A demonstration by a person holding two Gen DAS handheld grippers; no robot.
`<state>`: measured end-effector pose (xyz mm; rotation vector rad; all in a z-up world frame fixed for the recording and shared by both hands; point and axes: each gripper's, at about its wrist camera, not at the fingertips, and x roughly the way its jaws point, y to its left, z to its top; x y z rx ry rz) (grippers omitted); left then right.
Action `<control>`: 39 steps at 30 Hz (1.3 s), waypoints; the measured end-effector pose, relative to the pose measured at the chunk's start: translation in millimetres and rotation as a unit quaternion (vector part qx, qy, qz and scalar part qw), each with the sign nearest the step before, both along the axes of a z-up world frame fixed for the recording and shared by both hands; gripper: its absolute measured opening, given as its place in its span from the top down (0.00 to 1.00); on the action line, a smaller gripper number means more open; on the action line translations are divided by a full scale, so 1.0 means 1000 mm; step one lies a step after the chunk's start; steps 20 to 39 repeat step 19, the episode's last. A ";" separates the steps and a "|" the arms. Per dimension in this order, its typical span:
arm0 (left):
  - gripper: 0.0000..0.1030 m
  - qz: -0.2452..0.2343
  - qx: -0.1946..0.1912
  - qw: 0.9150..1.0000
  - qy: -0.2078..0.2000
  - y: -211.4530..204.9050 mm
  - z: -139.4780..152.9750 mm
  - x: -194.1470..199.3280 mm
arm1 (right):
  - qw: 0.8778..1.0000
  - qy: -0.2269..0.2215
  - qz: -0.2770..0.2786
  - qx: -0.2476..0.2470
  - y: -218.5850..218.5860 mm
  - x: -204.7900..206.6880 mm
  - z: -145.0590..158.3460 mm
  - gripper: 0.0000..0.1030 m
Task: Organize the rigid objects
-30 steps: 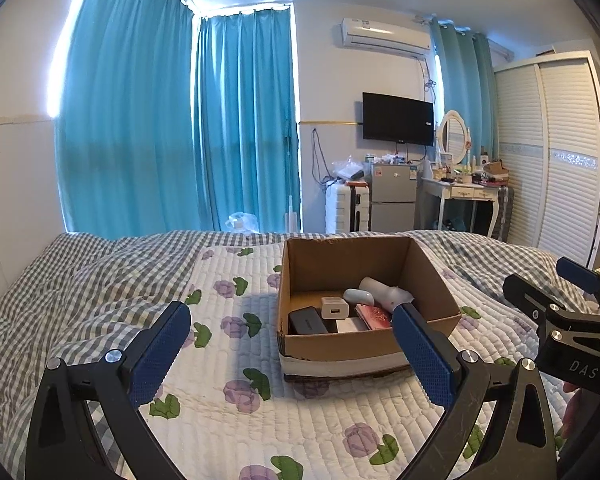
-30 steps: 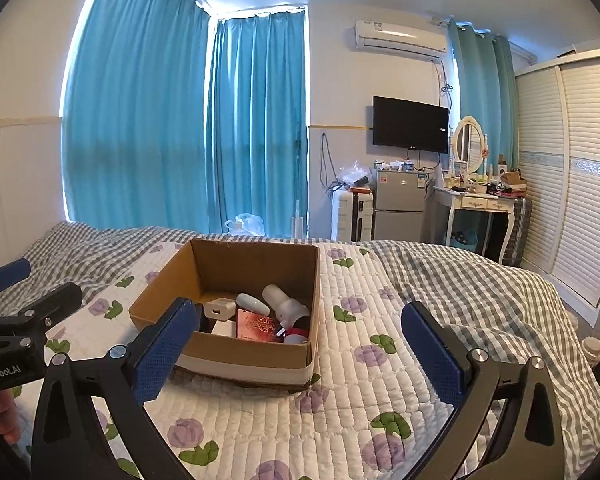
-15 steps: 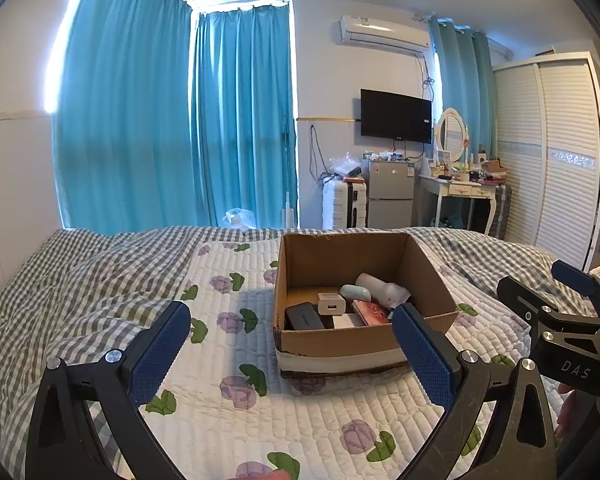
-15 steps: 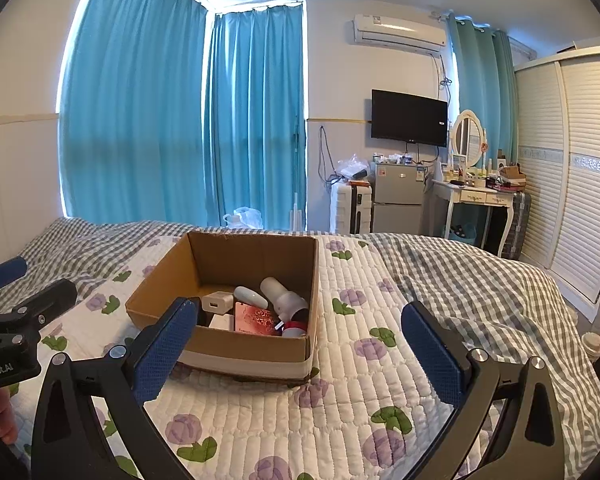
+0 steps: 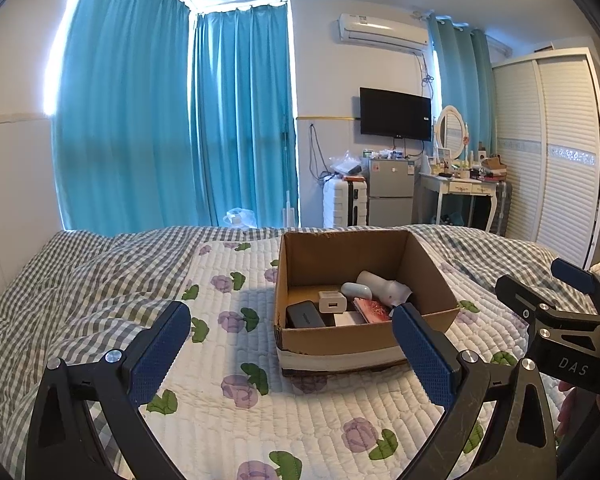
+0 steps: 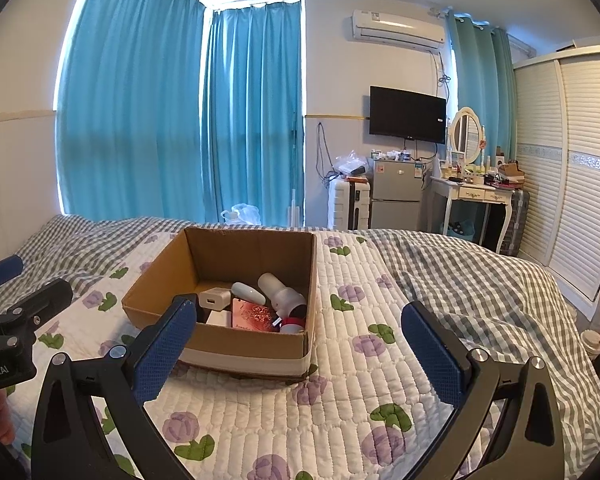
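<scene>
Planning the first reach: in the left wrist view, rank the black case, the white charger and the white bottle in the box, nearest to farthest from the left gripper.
1. Black case, front left of the cardboard box, nearest the left gripper.
2. White charger, middle, just behind.
3. White bottle, right, deepest.

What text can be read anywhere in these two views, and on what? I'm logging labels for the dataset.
"DAS": white letters on the right tool body, seen in the left wrist view.
"Robot.AI": on the left tool body at the frame's edge in the right wrist view; its start is cut off.
Air conditioner label, fridge stickers, red booklet in the cardboard box: too small or blurred to read.
</scene>
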<state>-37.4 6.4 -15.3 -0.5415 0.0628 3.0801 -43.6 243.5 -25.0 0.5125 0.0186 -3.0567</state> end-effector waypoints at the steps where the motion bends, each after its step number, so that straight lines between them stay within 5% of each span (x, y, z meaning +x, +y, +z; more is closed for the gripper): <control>1: 0.00 0.000 0.000 1.000 -0.001 0.000 0.000 0.000 | 1.000 0.000 0.000 0.000 0.000 0.000 0.000 0.00; 39: 0.00 0.002 0.002 1.000 -0.007 -0.003 -0.003 -0.001 | 1.000 -0.004 -0.001 0.001 0.000 -0.001 -0.002 0.00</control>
